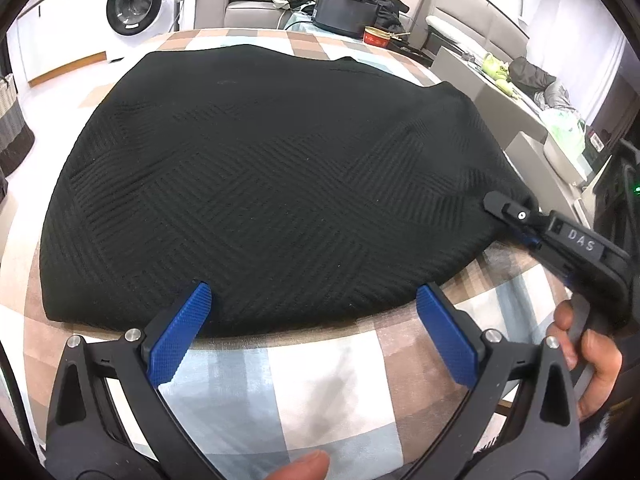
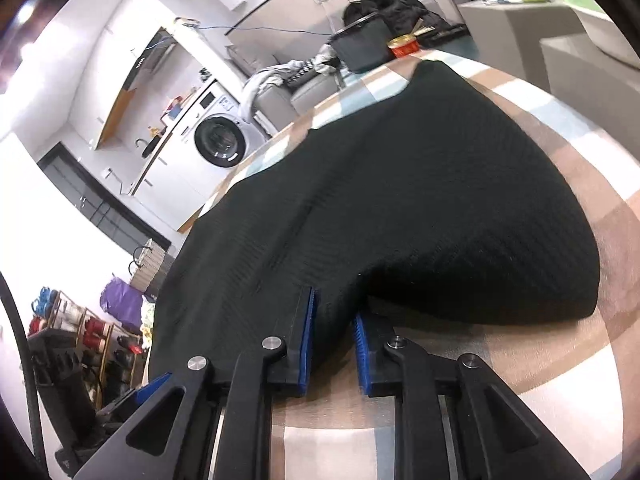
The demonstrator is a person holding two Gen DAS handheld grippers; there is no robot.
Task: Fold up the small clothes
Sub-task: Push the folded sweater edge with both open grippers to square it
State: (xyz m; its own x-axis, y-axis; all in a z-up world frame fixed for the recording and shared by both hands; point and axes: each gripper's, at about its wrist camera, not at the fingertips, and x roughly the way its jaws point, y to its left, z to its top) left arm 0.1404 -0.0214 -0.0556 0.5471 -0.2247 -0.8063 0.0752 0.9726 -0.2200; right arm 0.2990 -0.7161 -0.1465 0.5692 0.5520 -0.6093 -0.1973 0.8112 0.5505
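Left wrist: left gripper (image 1: 313, 312) spread wide at the near edge of the black knit garment (image 1: 272, 184), flat on the checkered tabletop (image 1: 328, 364). Right wrist: right gripper (image 2: 334, 326) pinching the garment's (image 2: 440, 184) edge fold.

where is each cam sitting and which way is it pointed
Left wrist: on the left gripper, low at the table's near edge, facing across the black garment toward the washing machine; its open blue fingers, the right gripper and a hand show.
Right wrist: on the right gripper, tilted, facing along the garment; its fingers pinch a fold.
Shared: garment, checked tablecloth, washing machine.
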